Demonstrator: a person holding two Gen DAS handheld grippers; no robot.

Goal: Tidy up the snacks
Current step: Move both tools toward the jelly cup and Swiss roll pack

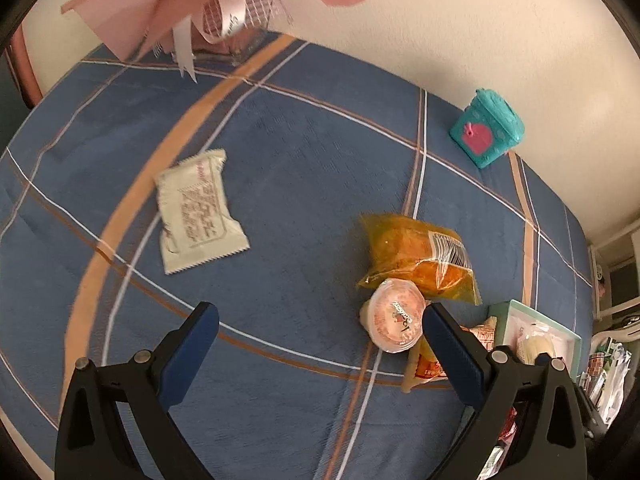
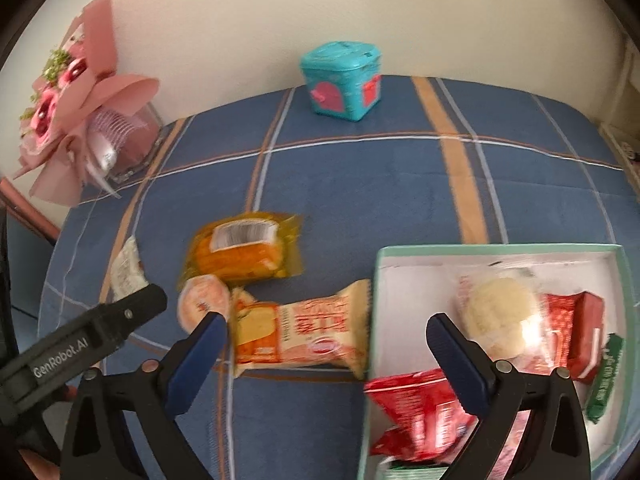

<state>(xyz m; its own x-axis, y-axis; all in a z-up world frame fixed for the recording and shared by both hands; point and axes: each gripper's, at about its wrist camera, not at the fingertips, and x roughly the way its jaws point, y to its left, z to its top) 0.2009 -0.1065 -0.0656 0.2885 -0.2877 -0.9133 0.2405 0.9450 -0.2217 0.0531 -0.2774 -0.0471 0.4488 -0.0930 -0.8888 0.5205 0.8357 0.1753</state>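
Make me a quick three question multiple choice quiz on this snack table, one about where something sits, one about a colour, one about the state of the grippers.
1. Where does the small round jelly cup lie?
A. inside the box
B. on the cloth, against the yellow snack bag
C. on top of the teal tin

2. What colour is the tin by the wall?
A. teal with pink patches
B. plain white
C. black

3. How do the left gripper and right gripper stand?
A. both shut on packets
B. one shut, one open
C. both open, holding nothing

Answers:
1 B, it touches the yellow snack bag outside the box.
2 A, teal walls with pink shapes.
3 C, fingers wide apart in both views.
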